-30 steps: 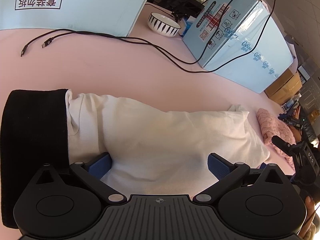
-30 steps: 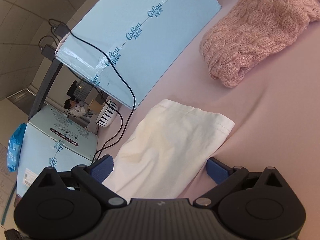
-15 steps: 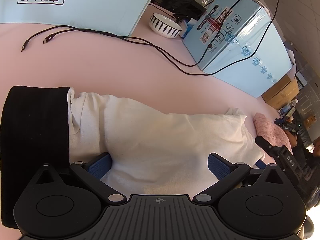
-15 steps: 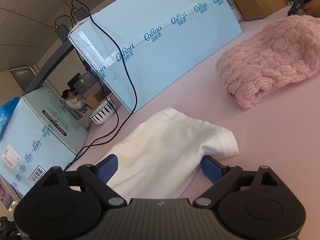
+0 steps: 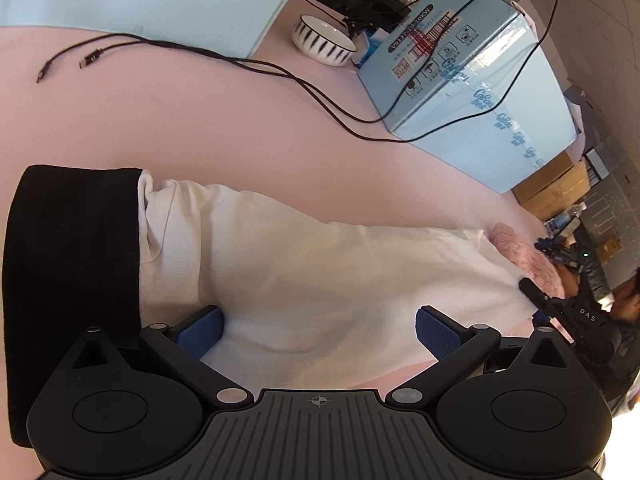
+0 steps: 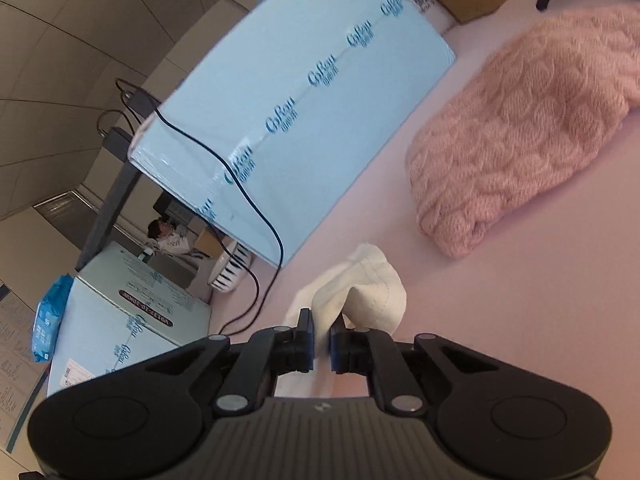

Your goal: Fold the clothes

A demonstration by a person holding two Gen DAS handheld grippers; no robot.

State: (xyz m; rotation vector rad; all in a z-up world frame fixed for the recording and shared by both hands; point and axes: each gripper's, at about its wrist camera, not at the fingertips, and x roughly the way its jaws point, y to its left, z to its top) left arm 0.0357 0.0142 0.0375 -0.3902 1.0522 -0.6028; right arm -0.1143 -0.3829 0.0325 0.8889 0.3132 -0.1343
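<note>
Left wrist view: white garment (image 5: pixel 320 272) lies stretched across the pink table (image 5: pixel 200 128), from a black cuff (image 5: pixel 72 264) at 9 o'clock to its far end at 3 o'clock.
Left gripper (image 5: pixel 318 330): jaws spread wide, blue pads on either side of the cloth, not pressing it.
Right gripper, same view: at 4 o'clock, at the garment's far end.
Right wrist view: right gripper (image 6: pixel 321 338) is closing, and its pads pinch a fold of the white garment's end, which bunches up just beyond the fingertips.
Pink knit sweater (image 6: pixel 520 128): at 2 o'clock, apart from the white cloth.
Blue boxes (image 6: pixel 288 112): along the table's far edge, 11 o'clock.
Striped bowl (image 5: pixel 322 40): at 12 o'clock beside a box.
Black cables (image 5: pixel 240 66): trailing across the table at 11 o'clock.
</note>
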